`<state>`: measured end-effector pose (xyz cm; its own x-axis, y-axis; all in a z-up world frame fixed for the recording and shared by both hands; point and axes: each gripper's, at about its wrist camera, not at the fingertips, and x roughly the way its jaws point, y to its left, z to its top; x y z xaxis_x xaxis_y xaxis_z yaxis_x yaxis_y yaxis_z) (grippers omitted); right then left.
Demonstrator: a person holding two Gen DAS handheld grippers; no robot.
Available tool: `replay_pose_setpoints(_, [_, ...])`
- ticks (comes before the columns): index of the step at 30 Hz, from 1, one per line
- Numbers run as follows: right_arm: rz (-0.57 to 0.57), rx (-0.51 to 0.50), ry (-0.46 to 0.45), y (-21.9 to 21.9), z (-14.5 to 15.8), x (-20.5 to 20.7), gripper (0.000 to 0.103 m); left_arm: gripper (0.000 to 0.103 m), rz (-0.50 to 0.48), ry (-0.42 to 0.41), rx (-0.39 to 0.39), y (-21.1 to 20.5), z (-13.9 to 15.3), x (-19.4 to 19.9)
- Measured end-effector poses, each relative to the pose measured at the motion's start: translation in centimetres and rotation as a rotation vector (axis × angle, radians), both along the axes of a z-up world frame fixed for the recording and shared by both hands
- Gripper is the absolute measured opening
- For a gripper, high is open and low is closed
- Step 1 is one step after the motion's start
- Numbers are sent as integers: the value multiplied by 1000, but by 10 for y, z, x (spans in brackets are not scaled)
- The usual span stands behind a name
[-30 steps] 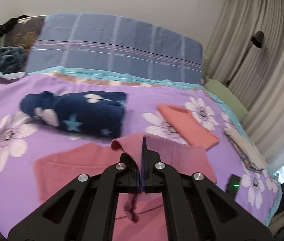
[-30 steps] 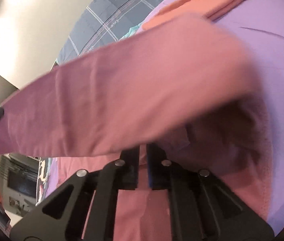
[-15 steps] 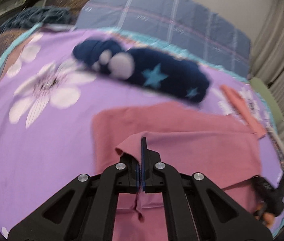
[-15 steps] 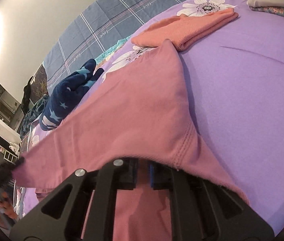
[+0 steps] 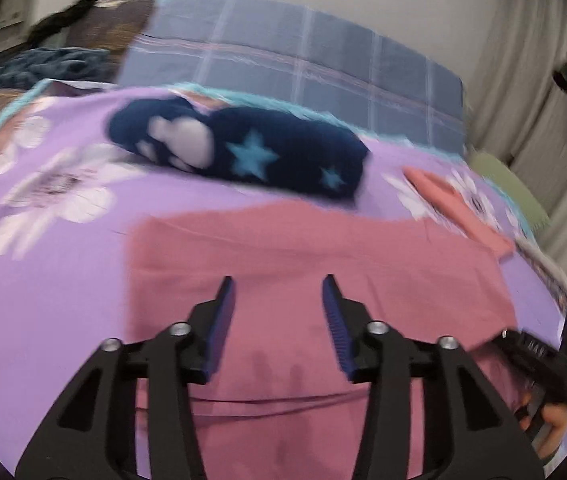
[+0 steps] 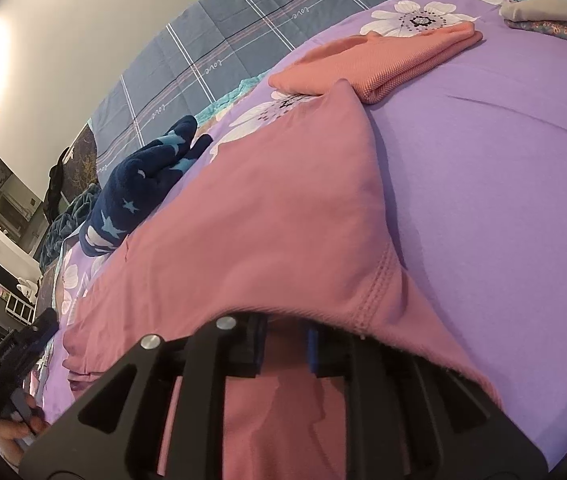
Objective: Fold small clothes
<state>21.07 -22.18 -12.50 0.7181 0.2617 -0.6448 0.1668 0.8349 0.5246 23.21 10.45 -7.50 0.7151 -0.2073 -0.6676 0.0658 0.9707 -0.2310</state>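
Left wrist view: the left gripper (image 5: pixel 279 292) is opening, jaws standing well apart with nothing pinched between the blue pads (image 5: pixel 223 320); the pink garment (image 5: pixel 315 264) is lying flat under them across the middle of the frame. Its top layer is showing a straight far edge and a second edge lower down, so I'm reading one fold as laid down. Navy star-print fleece (image 5: pixel 243 152) is sitting bunched in the upper centre on the purple floral bedsheet (image 5: pixel 43 240), looking unfolded. An orange folded garment (image 5: pixel 455 208) is lying at right of centre, looking done. The right gripper (image 5: pixel 539 364) is showing at the lower right edge, against the pink cloth's right edge; its jaws are hidden here.

Right wrist view: the right gripper (image 6: pixel 283 344) is opening slightly, jaws only a little apart, and the stitched hem (image 6: pixel 379 292) of the pink garment (image 6: pixel 263 220) is draping over the finger tips, so I cannot tell whether the pads are still pressing cloth. The orange folded garment (image 6: pixel 379 64) is lying in the upper right, its near corner just beside the pink cloth's far corner. Navy fleece (image 6: pixel 139 188) is at centre left. The left gripper (image 6: pixel 7 364) is showing at the lower left edge.

Judgement: one item folded, the pink one mid-fold with at least one more fold likely needed, the fleece untouched.
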Motion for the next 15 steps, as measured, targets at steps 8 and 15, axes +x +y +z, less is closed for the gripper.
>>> replay_pose_setpoints(8, [-83,-36,28,-38,4,-32,3,58,3,77,42,-10,-41,7])
replay_pose_setpoints(15, [10,-70,-41,-49,51,-60,33,66,-17,76,82,-19,-40,8])
